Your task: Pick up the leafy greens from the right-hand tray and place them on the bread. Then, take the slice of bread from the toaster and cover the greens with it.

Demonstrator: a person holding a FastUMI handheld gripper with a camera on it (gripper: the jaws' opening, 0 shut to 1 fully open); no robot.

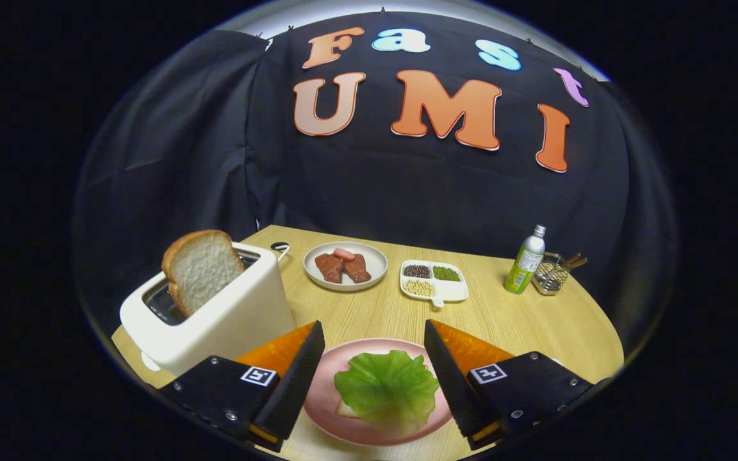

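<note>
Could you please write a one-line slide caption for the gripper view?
Open claw above lettuce on the pink plate; bread slice waits in the toaster.

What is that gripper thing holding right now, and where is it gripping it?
Nothing. The gripper is open, its fingers spread to either side of the leafy greens, which lie on the pink plate without being touched.

We see wooden table (523,320). Round plate of meat pieces (345,266) at its far side; divided dish of beans (434,280) just right of plate; green bottle (526,259) farther right, wire basket (553,273) beside bottle.
</note>
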